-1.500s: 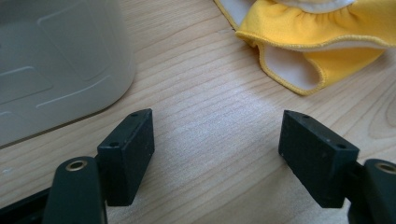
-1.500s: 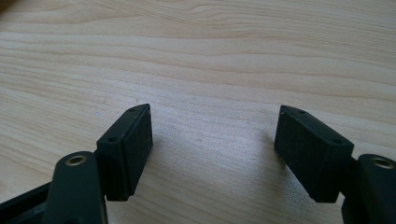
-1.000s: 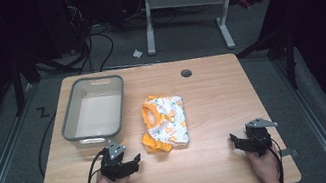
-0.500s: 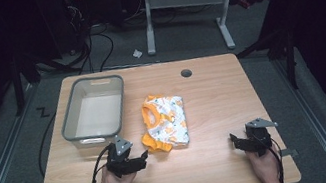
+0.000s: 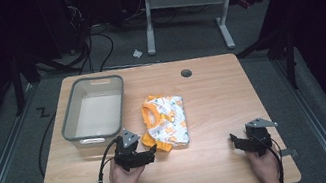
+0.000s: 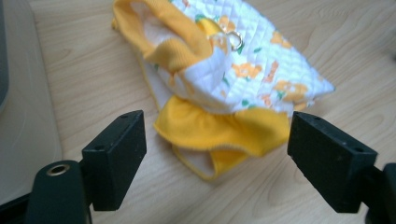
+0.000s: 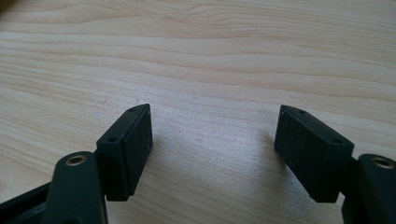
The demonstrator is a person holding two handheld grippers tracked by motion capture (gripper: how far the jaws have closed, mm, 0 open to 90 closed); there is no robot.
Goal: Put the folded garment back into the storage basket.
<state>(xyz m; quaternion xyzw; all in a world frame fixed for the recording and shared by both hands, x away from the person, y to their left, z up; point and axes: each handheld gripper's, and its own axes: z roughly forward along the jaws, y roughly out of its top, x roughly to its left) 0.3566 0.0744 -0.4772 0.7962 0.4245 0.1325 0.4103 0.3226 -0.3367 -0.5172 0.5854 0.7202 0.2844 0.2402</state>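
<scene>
While lying flat, garment (image 5: 167, 121) runs lengthwise away from table's (image 5: 213, 98) near edge.

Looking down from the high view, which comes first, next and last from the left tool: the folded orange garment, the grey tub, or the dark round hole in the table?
From the left tool:
1. Orange garment, just ahead of its tips.
2. Grey tub, beyond it to the left.
3. Round hole, at the table's far edge.

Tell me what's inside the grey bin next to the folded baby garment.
The grey bin shows a bare pale floor, with nothing lying on the part in view. Its near wall hides a strip of the floor, so that strip can't be checked.
</scene>
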